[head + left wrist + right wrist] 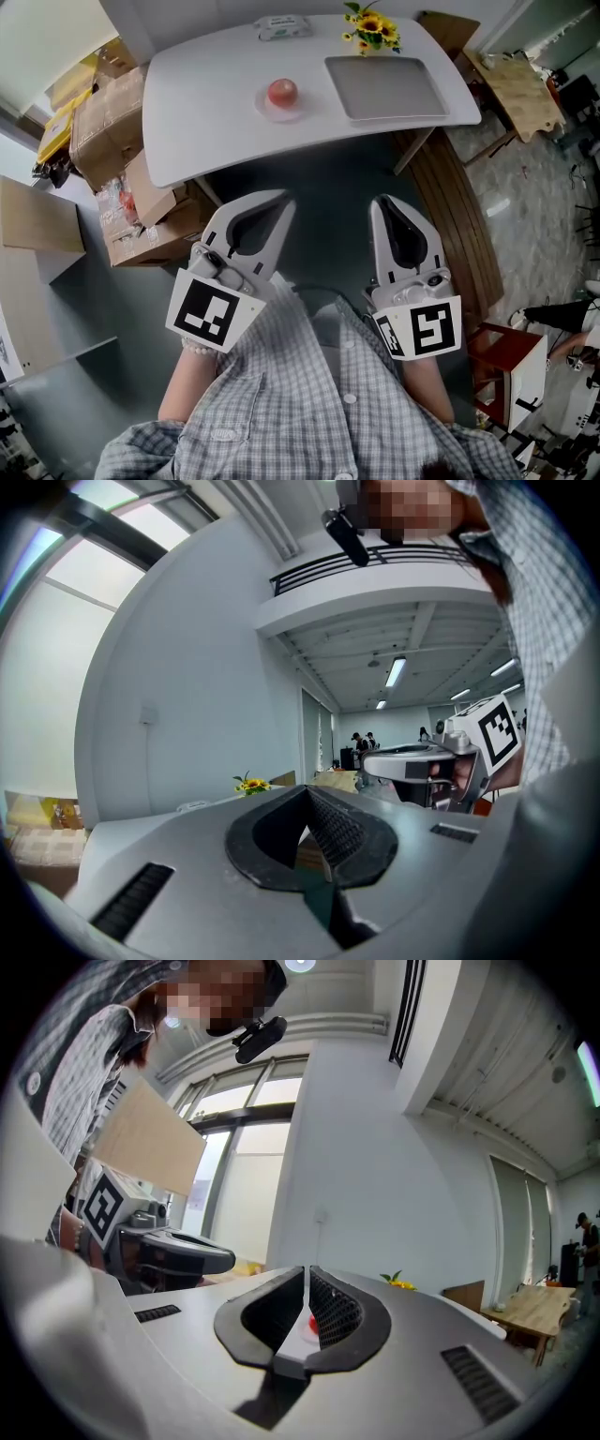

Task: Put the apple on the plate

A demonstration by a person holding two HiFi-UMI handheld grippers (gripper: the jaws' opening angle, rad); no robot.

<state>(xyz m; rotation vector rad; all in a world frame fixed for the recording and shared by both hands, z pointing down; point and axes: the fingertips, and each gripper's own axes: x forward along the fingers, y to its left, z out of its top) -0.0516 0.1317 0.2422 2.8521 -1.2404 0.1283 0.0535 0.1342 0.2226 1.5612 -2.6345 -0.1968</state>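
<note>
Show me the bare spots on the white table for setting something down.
Widest free patch: the left end of the table, between its edge and the plate holding the apple. A narrow bare strip runs along the near edge, below plate and grey tray. The far edge is crowded: packet and flowers.
</note>
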